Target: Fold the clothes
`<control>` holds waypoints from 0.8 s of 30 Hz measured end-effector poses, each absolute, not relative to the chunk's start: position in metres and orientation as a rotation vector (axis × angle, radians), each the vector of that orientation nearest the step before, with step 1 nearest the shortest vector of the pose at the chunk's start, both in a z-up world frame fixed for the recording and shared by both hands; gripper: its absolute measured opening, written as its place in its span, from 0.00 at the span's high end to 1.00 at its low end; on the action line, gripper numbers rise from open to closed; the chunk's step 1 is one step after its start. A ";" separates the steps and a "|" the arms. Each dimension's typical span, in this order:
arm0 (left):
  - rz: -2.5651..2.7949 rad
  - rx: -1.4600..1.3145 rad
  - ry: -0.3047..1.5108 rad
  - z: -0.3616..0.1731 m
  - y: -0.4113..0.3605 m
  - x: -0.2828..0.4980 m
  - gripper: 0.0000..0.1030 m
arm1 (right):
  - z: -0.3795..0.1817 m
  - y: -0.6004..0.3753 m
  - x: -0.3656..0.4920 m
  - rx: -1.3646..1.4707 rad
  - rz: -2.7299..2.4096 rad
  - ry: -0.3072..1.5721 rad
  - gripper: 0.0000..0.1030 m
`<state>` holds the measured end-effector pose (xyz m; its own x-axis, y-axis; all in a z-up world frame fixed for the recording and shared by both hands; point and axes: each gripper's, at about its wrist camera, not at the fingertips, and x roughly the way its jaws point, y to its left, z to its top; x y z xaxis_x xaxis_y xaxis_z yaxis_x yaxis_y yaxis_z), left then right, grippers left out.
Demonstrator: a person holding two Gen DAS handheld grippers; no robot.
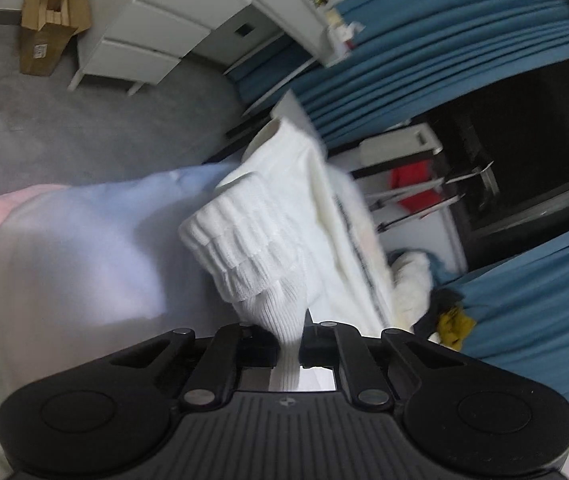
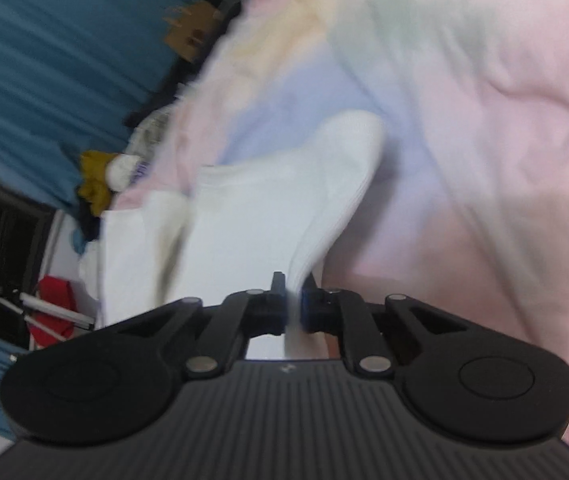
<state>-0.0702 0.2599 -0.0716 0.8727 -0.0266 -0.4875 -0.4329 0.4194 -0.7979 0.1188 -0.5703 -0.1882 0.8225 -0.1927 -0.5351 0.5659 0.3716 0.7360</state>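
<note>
Left tool (image 1: 289,346) clamped on ribbed edge of white sweater (image 1: 268,236), garment rising toward 12 o'clock. Right tool (image 2: 293,312) clamped on same sweater (image 2: 268,208), over pastel bedcover (image 2: 484,160).

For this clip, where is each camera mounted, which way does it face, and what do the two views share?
Left wrist: sits on the left claw, looking along its fingers at the white ribbed knit garment it pinches; beyond are grey floor and blue curtains. Only the claw's black body shows.
Right wrist: sits on the right claw, facing white fabric it pinches over the pastel pink-and-lilac bedding.
Shared: white fabric, bedding, curtains, a mustard-yellow cloth, a red item.
</note>
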 end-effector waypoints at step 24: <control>0.230 -1.126 0.502 0.007 0.323 0.086 0.93 | -0.039 -0.538 0.257 0.776 -0.436 0.201 0.94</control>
<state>0.0855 0.3226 0.0075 0.8667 -0.0733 -0.4935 -0.4215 0.4216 -0.8029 0.2573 -0.5384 -0.0386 0.8926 -0.3052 -0.3317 0.4505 0.6308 0.6318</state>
